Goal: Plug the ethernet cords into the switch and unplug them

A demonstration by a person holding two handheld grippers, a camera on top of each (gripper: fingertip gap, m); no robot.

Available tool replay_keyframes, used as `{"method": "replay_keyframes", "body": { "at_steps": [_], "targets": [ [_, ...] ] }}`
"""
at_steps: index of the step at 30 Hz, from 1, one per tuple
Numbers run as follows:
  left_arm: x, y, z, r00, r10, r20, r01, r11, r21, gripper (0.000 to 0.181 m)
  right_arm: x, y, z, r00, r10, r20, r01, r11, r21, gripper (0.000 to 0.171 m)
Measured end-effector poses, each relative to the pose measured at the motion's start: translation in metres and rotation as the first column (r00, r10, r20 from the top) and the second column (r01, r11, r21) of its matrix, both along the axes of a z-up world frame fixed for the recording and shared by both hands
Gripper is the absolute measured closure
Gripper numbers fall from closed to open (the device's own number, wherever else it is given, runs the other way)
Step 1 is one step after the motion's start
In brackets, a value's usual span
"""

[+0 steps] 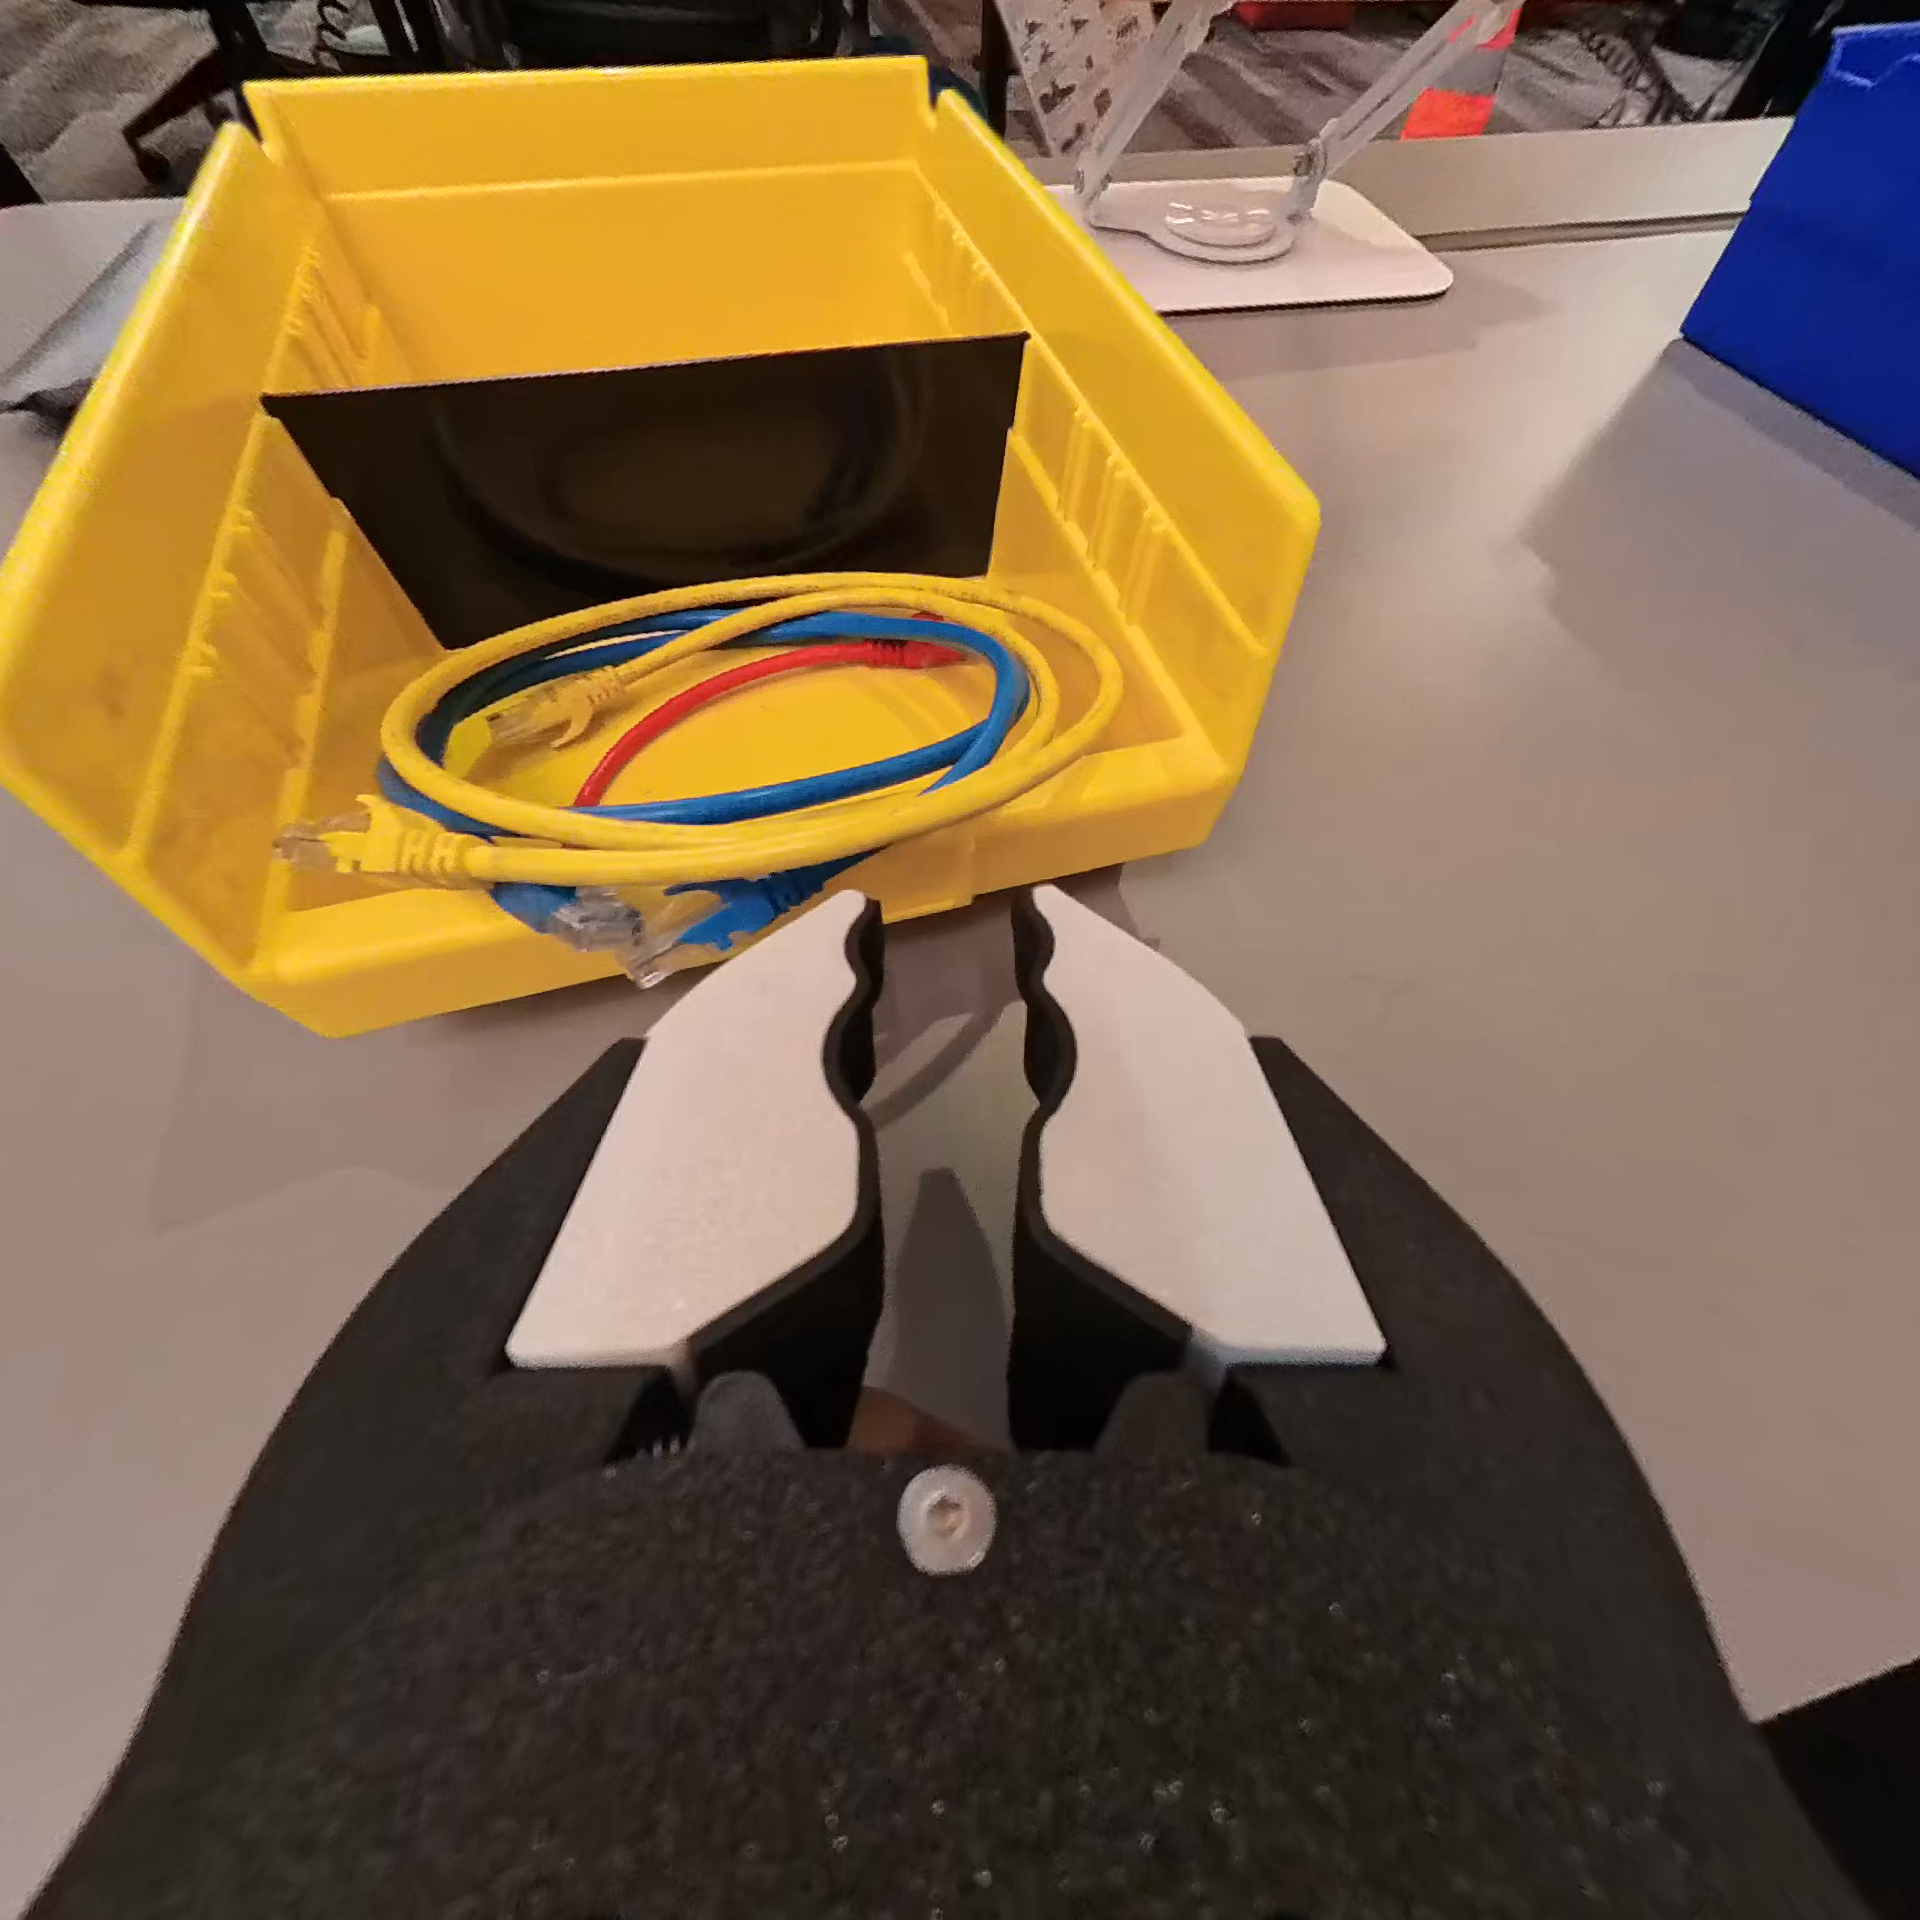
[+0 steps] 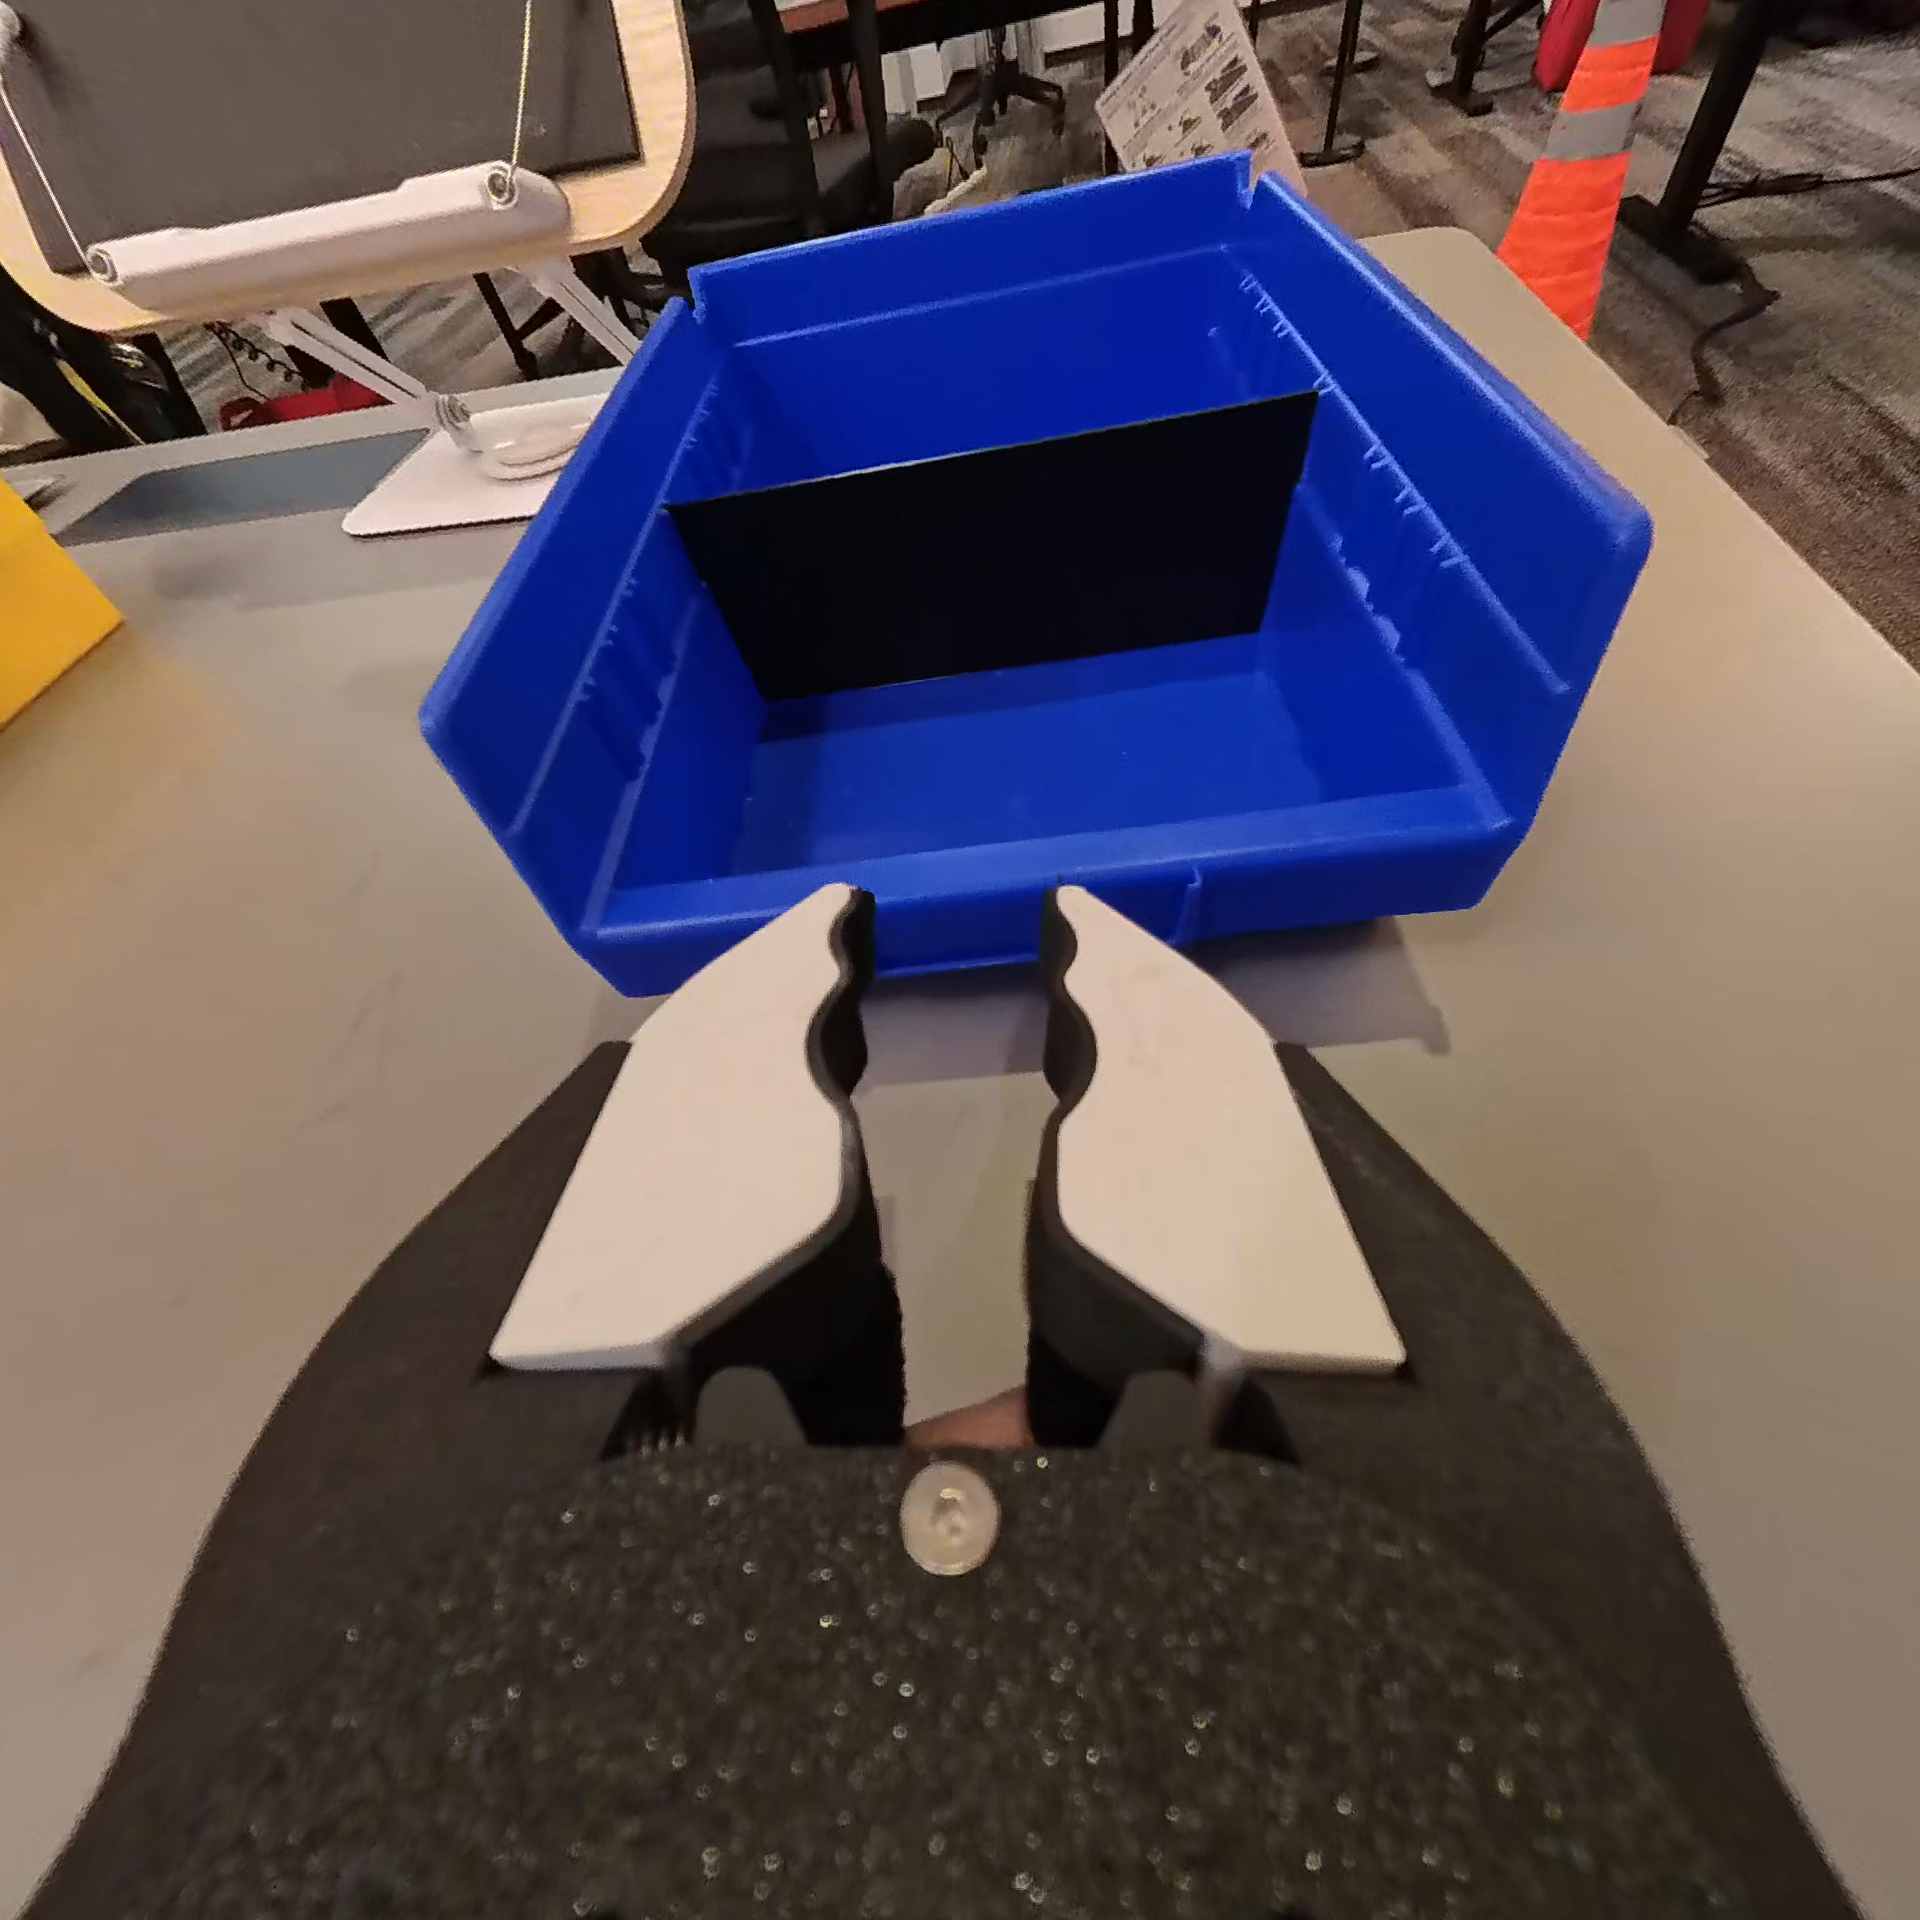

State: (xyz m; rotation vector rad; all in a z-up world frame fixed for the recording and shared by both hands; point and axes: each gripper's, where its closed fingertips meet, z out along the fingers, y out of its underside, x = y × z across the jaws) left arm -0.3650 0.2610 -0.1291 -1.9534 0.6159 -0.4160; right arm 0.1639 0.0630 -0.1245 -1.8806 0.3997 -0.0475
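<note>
A yellow bin (image 1: 1143, 499) stands on the grey table in the left wrist view. Its front compartment holds coiled ethernet cords: a yellow cord (image 1: 1081, 707), a blue cord (image 1: 997, 675) and a red cord (image 1: 727, 696). Yellow and blue plugs hang over the front lip. A black divider (image 1: 644, 478) crosses the bin. My left gripper (image 1: 945, 914) is open and empty, just in front of the bin's front lip. My right gripper (image 2: 956, 904) is open and empty, at the front lip of a blue bin (image 2: 1558, 582) whose front compartment is empty. No switch is visible.
The blue bin's corner (image 1: 1829, 270) shows at the right of the left wrist view; the yellow bin's corner (image 2: 42, 613) at the left of the right wrist view. A white stand (image 2: 457, 478) sits at the table's back. An orange cone (image 2: 1579, 156) stands on the floor. The grippers' ends are close to 55 centimetres from one another.
</note>
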Motion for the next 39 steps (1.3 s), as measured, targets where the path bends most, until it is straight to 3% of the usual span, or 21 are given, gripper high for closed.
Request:
{"method": "replay_keyframes", "body": {
  "at_steps": [5,13,29,33,36,39],
  "targets": [
    [0.000,-0.003,-0.006,0.997,0.011,-0.076,-0.010,1.000,0.015,0.158,-0.006,0.002,0.000,1.000,0.018,-0.003,-0.018,1.000,-0.003,0.141],
    [-0.004,-0.006,-0.006,0.999,0.023,-0.038,-0.024,1.000,-0.015,0.157,-0.010,-0.001,0.009,0.984,0.033,0.173,-0.030,0.999,-0.021,0.143],
    [-0.002,-0.009,0.003,1.000,-0.012,-0.012,0.012,1.000,0.023,0.153,-0.020,0.004,0.004,0.994,0.065,0.085,-0.064,0.998,-0.017,0.144],
    [0.004,-0.010,0.029,0.995,-0.097,-0.021,0.098,0.991,0.089,0.148,-0.018,0.006,0.000,0.995,0.058,0.086,-0.056,0.998,-0.027,0.144],
    [0.012,-0.010,0.032,0.937,-0.283,-0.202,0.296,0.955,0.035,0.145,-0.015,0.006,-0.004,0.995,0.060,0.076,-0.057,0.998,-0.041,0.144],
    [0.007,0.008,0.016,0.786,-0.377,-0.490,0.423,0.906,-0.018,0.143,-0.017,0.006,0.000,0.997,0.065,0.030,-0.064,0.998,-0.011,0.144]
  ]
}}
